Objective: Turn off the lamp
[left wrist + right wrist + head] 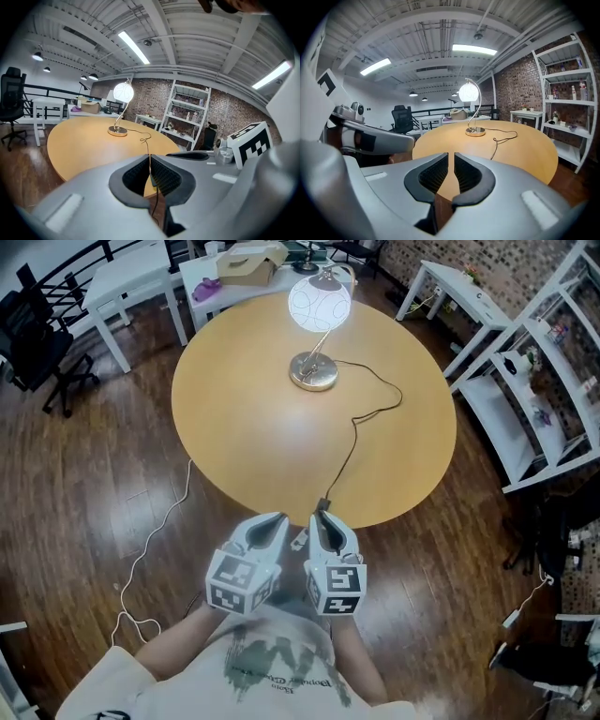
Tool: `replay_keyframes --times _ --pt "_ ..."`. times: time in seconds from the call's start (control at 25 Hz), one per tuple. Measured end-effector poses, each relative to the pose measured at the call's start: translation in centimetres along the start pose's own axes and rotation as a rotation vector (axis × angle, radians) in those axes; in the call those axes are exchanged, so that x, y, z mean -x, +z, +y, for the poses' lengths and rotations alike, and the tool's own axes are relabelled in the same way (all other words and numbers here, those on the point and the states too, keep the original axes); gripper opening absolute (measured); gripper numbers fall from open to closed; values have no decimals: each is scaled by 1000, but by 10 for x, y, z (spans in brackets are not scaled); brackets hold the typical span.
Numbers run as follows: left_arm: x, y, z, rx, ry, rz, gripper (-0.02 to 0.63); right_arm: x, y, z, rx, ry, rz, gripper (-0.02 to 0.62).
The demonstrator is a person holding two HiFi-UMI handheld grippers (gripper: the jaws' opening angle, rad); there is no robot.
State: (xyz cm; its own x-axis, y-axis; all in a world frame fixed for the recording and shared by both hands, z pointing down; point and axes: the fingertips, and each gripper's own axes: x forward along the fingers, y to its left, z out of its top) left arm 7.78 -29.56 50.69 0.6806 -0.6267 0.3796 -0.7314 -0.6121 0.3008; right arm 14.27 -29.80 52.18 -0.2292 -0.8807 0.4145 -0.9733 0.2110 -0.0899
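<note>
head view. round table [244, 427], wood top. lamp [319, 304], globe lit, base on the far part of the table. cord [353, 432] runs from the base to the near edge; inline switch [323, 505] at that edge. left gripper [277, 519] and right gripper [322, 519] side by side, close to the person's body, just off the near edge, well apart from the lamp. right gripper's tip is near the switch; contact cannot be told.

left gripper view. left gripper [149, 157]: jaws clenched to a thin slit, nothing clamped. cord [148, 146] shows in line with the slit, coming off the table [79, 140] edge beyond the tips. lamp [123, 91] lit, upright, far across the top. right gripper [192, 156] alongside at right. shelf [187, 117] against the brick wall.

right gripper view. right gripper [451, 154]: jaws clenched to a narrow gap, empty; table [511, 150] shows through it. lamp [468, 92] lit, far side. cord [493, 150] loops over the top toward the near edge. left gripper [370, 138] at left.
</note>
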Motion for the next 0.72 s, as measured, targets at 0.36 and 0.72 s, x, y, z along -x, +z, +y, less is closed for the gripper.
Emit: replay_keyframes --times 0.36,0.72 --pt "-20 -6 14 15 21 16 -2 -37 -43 -28 16 -20 114 37" --pt "-35 -12 17 22 16 33 -2 -58 -67 -40 53 -36 191 34"
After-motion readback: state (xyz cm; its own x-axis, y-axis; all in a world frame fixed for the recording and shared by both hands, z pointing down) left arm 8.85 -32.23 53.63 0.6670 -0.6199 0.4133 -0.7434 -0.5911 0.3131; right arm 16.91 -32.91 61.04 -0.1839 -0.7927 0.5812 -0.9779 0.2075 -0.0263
